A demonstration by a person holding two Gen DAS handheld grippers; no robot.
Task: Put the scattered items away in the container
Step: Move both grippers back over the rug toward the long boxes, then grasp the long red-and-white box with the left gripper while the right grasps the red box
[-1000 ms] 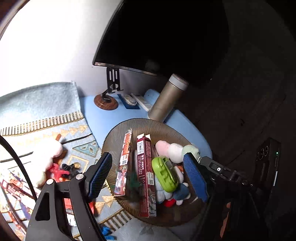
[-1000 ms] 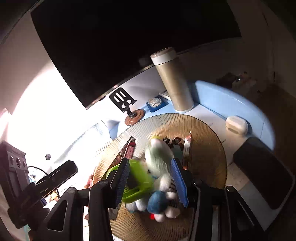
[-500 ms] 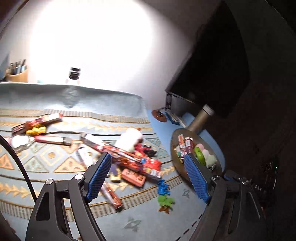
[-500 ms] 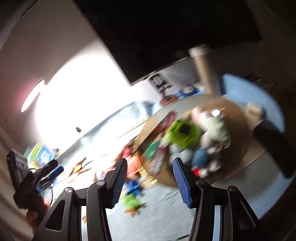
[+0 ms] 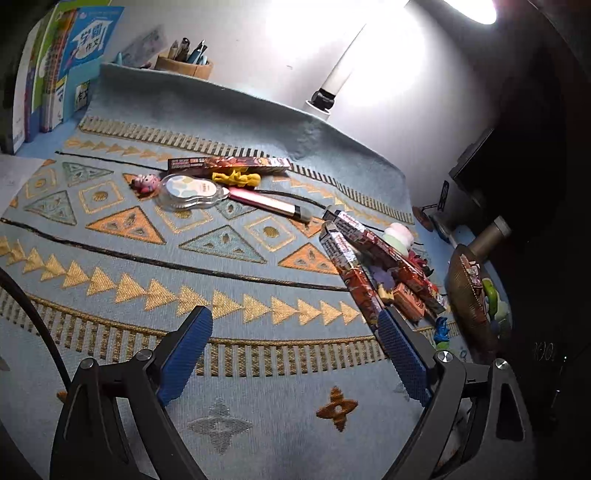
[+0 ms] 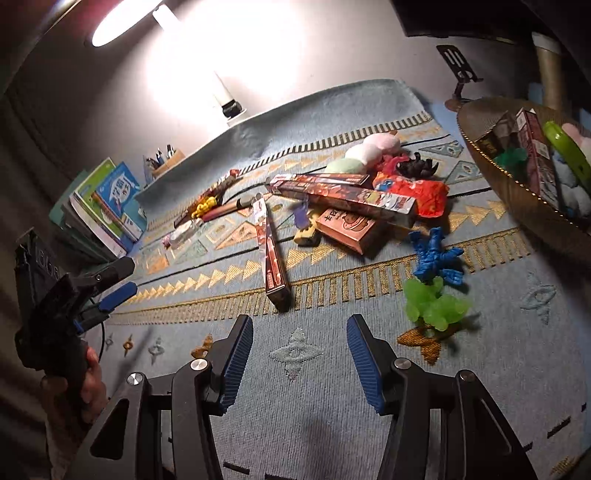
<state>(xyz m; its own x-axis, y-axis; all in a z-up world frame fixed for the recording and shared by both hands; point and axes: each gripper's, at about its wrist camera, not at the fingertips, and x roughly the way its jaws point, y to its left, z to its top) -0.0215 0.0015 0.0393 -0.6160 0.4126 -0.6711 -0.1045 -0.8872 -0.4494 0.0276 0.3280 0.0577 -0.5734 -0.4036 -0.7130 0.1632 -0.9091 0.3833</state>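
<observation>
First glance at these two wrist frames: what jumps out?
The bright desk lamp glaring off the wall, then the jumble of toys and red snack boxes on the patterned blue cloth. The brown basket at the cloth's right end is already part filled. Both the left gripper and the right gripper hang empty over the cloth, the left's jaws opening.

Pale wall [image 5: 236, 44] lit by glaring lamp [image 6: 122, 26]; patterned blue cloth [image 5: 147, 236] over worktop; books [image 6: 107, 206] stacked at wall.
</observation>
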